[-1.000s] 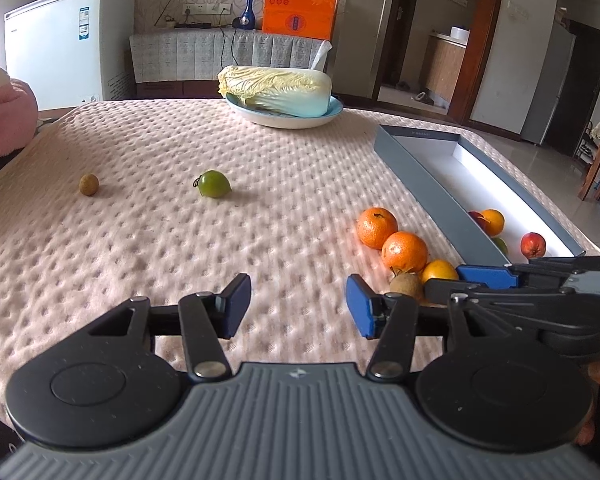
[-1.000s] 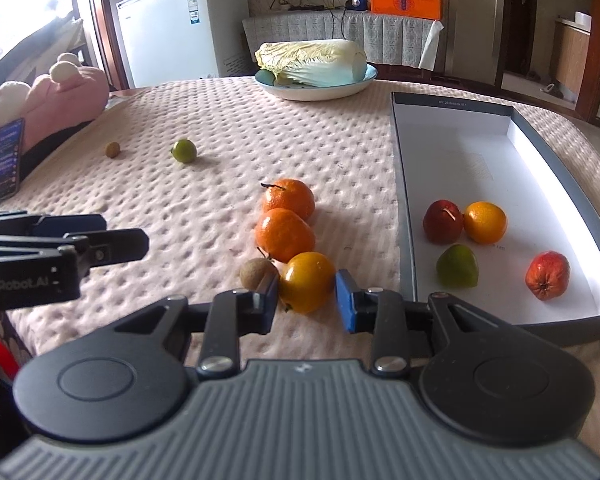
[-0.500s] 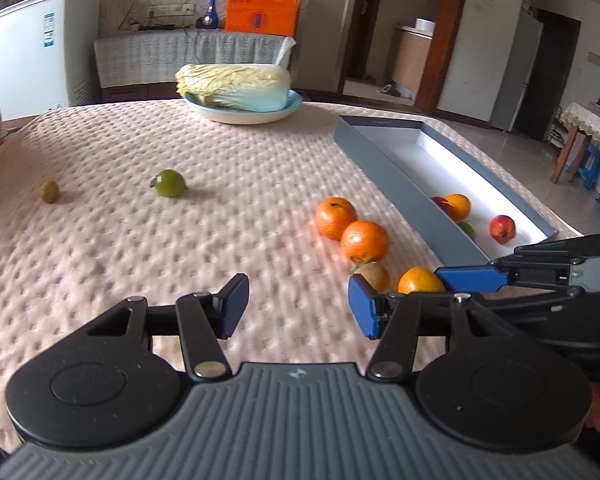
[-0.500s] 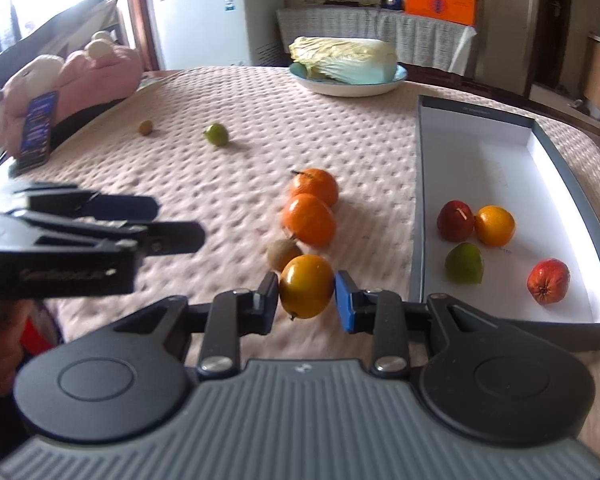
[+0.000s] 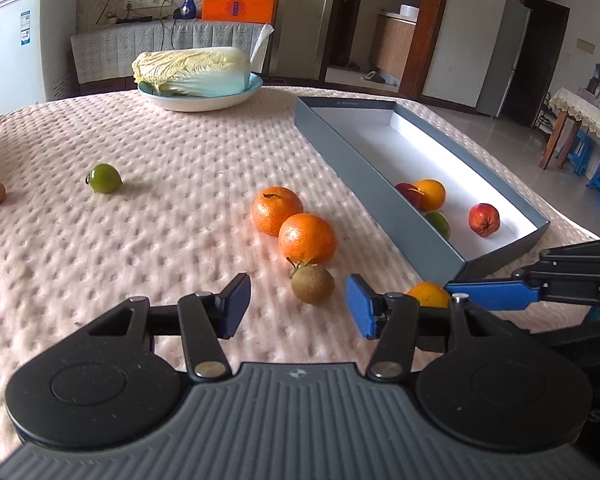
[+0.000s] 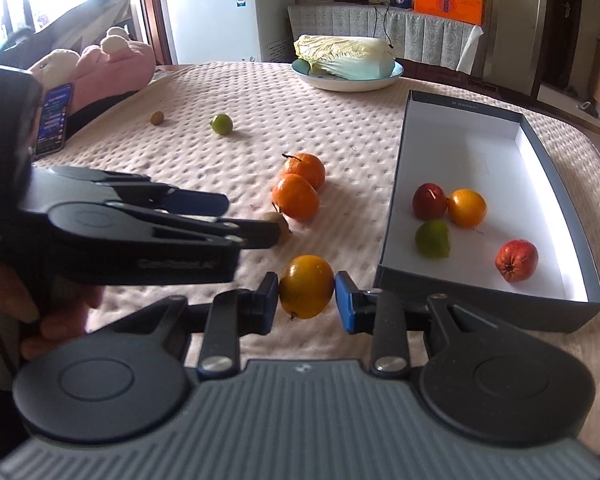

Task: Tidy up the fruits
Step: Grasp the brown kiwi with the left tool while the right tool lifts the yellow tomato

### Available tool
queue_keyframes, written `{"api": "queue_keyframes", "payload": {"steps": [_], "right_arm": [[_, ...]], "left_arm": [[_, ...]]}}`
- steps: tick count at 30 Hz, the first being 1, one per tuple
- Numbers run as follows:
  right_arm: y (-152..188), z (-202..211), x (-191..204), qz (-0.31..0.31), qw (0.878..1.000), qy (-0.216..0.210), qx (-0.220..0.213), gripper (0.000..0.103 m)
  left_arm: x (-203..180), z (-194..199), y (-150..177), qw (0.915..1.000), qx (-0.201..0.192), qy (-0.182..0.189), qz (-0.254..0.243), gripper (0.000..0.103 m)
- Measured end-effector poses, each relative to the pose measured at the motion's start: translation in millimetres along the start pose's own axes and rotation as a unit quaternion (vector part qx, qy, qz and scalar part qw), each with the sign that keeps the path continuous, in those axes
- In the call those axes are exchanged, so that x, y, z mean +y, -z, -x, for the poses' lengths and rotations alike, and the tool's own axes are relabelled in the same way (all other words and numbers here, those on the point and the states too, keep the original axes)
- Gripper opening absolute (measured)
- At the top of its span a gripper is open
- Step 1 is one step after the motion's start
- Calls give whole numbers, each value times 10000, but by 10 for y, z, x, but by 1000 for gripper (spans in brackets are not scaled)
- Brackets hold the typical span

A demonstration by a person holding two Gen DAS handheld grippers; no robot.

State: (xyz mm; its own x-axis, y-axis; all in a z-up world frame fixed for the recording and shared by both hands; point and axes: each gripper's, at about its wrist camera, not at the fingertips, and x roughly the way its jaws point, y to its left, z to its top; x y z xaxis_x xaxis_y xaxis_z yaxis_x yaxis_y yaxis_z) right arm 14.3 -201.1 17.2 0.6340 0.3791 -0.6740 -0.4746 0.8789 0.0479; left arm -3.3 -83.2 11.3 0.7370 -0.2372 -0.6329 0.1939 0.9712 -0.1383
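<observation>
Two tangerines (image 6: 302, 184) and kiwi (image 5: 313, 283) beside left tongs (image 5: 298, 306)

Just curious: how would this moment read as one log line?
right tongs: shut on yellow-orange fruit | left tongs: open, near kiwi | box: four fruits

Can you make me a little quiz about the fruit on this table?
1. True or false: the right tongs hold a yellow-orange fruit.
2. How many fruits lie inside the box? A) two B) four C) six
3. Fill the blank: the brown fruit nearest the open left tongs is a ____.

Key: 1 true. 2 B: a dark red fruit, an orange, a green fruit and a red fruit. 3 kiwi.
</observation>
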Motion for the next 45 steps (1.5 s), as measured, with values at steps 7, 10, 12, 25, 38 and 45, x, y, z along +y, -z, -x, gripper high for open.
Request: {"api": "queue_keyframes", "payload": {"steps": [7,10,12,25,38,45], "right_arm": [[-1,-11,5,65,10000,-26,30,35],[0,-2,-13,41,10000,-27,27,35],[1,-9,-9,51,10000,-13,36,35],[0,-126,36,96,9998,56,173,35],[-5,-244,148,258,9988,309,294,35],[-67,-158,329,565,9982,181,34,34]], "left_arm": [[-37,-134,-5,10000,85,16,16,44],[-48,-154,-5,10000,89,16,21,41],[-52,-164,0,10000,96,12,9,40],[-92,-196,8,9999,47,-20,-146,31],[258,69,-76,9994,-194,-217,202,30],[514,249,-118,9972,-325,-509,435,30]]}}
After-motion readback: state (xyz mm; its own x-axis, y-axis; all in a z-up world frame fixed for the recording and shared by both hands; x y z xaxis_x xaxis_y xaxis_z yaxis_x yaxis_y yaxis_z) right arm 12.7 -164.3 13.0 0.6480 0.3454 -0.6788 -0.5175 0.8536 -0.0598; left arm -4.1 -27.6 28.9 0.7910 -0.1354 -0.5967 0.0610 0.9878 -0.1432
